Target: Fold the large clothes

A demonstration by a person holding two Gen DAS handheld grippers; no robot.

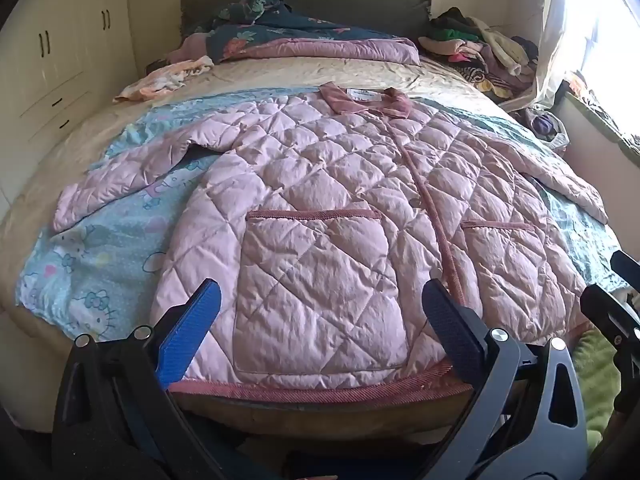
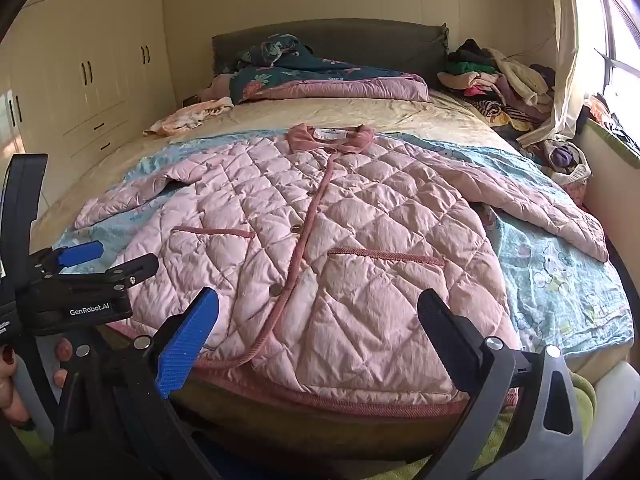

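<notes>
A pink quilted jacket [image 1: 320, 208] [image 2: 320, 232] lies face up and buttoned on the bed, collar toward the headboard, both sleeves spread outward, hem at the near edge. In the left wrist view my left gripper [image 1: 324, 320] hovers open over the jacket's lower left pocket, nothing between its fingers. In the right wrist view my right gripper [image 2: 320, 328] stands open above the hem by the right pocket, also holding nothing. The left gripper [image 2: 92, 264] also shows at the left edge of that view, held by a hand.
A light blue cartoon sheet [image 1: 92, 264] lies under the jacket on the beige bed [image 2: 360, 116]. Folded quilts [image 1: 312, 40] sit by the headboard, a small garment [image 1: 168, 78] at the far left, a clothes pile [image 1: 480, 48] at the far right. Wardrobes [image 2: 88, 64] line the left wall.
</notes>
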